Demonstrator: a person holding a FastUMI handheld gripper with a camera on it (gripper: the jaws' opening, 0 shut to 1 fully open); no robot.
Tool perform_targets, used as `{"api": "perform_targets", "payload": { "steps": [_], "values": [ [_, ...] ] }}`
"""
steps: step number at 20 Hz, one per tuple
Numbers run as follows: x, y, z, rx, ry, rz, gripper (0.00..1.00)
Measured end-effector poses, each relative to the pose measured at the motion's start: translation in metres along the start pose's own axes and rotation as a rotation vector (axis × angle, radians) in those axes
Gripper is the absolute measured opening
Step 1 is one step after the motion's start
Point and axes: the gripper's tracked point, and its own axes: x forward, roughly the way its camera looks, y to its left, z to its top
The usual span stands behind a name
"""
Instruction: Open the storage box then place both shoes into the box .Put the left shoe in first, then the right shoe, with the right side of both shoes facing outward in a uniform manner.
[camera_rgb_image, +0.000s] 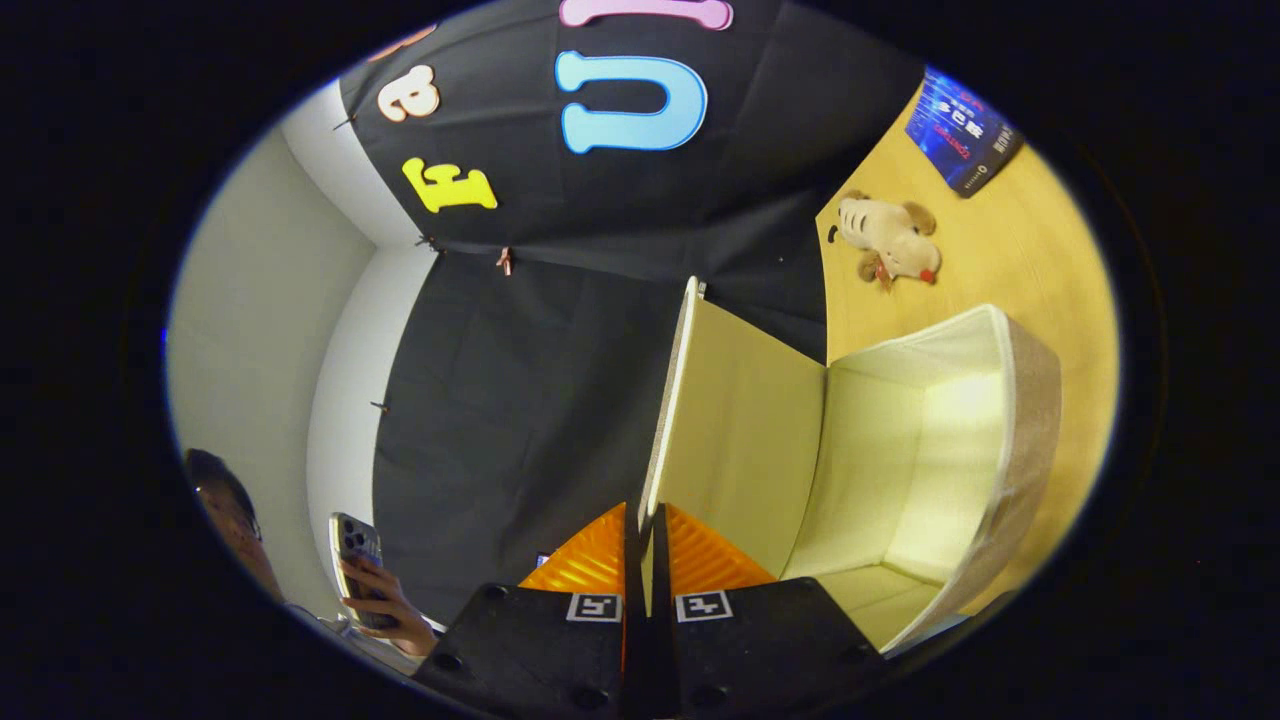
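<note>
The whole scene appears turned on its side. A fabric storage box (1010, 440) stands on the wooden table, its pale inside open to me and bare. Its lid (745, 430) is swung up and away from the box mouth. My gripper (645, 515) is shut on the lid's thin edge, with one finger pressing on each face of it. The lid runs straight ahead from between the fingers.
Beyond the box, a plush toy (890, 245) lies on the wooden table (1010, 250), and a dark blue book (962, 130) lies farther off. Beside the gripper, a person (235, 520) holds a phone (355, 550) near the white wall.
</note>
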Motion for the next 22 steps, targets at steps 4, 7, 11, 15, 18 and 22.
{"api": "perform_targets", "payload": {
  "steps": [4, 7, 11, 15, 18, 22],
  "values": [
    [0.043, 0.012, -0.003, -0.023, 0.022, 0.001, 0.05],
    [0.077, 0.014, -0.005, -0.005, 0.034, -0.015, 0.05],
    [0.11, 0.018, -0.022, -0.033, 0.084, -0.037, 0.08],
    [0.118, 0.019, -0.042, -0.078, 0.119, -0.052, 0.55],
    [0.112, 0.02, -0.033, -0.115, 0.084, -0.048, 0.97],
    [0.077, 0.022, -0.014, -0.201, 0.016, -0.073, 0.97]
  ]
}}
